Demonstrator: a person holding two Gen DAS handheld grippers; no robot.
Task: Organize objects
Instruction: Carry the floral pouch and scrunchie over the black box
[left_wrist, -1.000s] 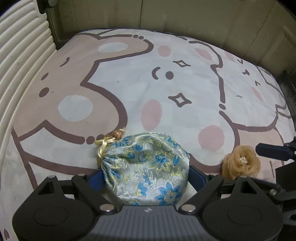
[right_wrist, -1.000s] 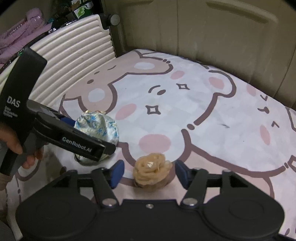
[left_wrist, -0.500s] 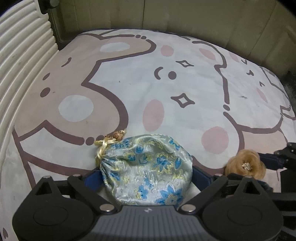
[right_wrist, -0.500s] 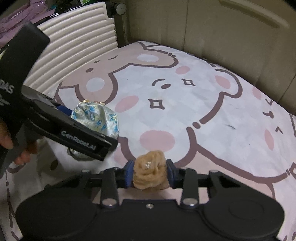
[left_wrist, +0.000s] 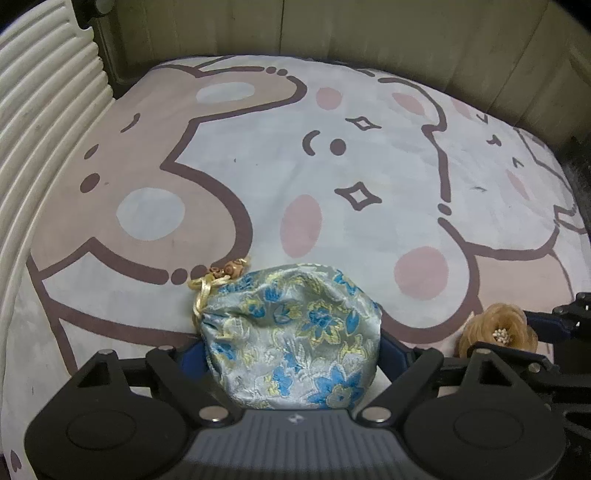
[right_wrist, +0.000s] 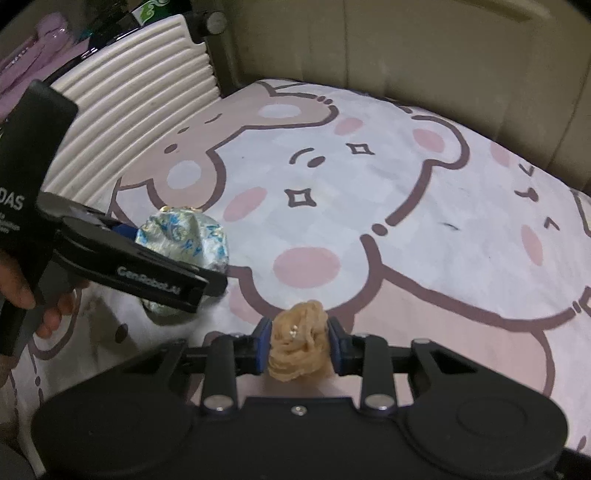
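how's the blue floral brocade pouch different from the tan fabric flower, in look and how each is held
The blue floral brocade drawstring pouch is shiny, patterned and much bigger; the tan fabric flower is plain, ruffled and small. The pouch fills the wide-spread left claw, whose jaws have just been closing in on it; the flower sits squeezed in the narrow right claw, which has just closed on it. Both are soft fabric things low over the cartoon-bear bedspread.

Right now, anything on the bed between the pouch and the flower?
Nothing: only bare printed sheet between pouch and flower, clearest in the left wrist view.
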